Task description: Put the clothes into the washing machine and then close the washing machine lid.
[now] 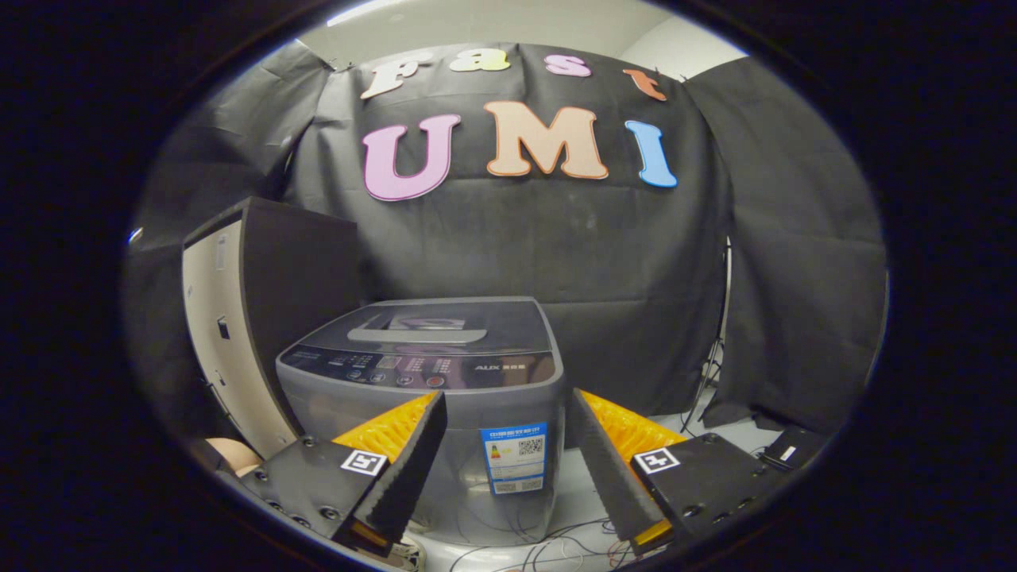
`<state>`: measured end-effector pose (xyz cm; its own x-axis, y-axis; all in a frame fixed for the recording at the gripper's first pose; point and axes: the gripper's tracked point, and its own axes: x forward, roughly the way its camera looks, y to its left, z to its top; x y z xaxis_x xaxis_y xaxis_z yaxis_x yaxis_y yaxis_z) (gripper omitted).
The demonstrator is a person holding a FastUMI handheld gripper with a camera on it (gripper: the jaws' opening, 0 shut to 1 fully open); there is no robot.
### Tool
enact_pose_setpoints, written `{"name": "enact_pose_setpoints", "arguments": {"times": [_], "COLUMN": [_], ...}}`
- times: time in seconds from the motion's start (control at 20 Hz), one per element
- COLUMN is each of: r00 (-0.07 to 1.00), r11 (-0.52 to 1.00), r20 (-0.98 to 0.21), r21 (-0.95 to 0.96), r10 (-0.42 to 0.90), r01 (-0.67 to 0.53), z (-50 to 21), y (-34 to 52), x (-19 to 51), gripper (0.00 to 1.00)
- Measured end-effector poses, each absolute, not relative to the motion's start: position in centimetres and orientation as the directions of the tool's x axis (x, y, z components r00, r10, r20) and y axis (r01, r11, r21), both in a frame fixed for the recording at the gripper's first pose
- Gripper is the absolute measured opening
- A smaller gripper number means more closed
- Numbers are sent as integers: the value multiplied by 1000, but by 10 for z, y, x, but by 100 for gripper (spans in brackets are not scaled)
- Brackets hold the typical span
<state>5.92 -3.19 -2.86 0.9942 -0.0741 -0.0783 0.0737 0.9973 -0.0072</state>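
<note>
Black-cloth booth, pale floor with loose cables. Grey top-loading washing machine point(421, 373) just beyond fingers, flat dark lid point(433, 326) down. Hand-held gripper point(508, 445) spread wide, holding nothing, aimed squarely at machine. Clothes unseen.

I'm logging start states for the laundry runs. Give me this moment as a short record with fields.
washing machine: grey top-loader, just beyond the fingers
lid: down, closed
gripper: fingers open, holding nothing, machine's front seen between them
clothes: cannot tell where
cabinet: beside the machine
cables: on the floor by the machine's base
</note>
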Motion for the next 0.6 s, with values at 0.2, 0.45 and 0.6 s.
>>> {"name": "enact_pose_setpoints", "arguments": {"times": [0.2,0.45,0.6], "r00": [996,994,993], "r11": [998,1000,999], "r20": [-65,-105,-117], "r21": [5,-5,-37], "r10": [-63,-27,-16], "r01": [64,27,11], "z": [-27,-33,-35], "y": [-29,-22,-23], "x": [61,53,51], "gripper": [97,97,98]}}
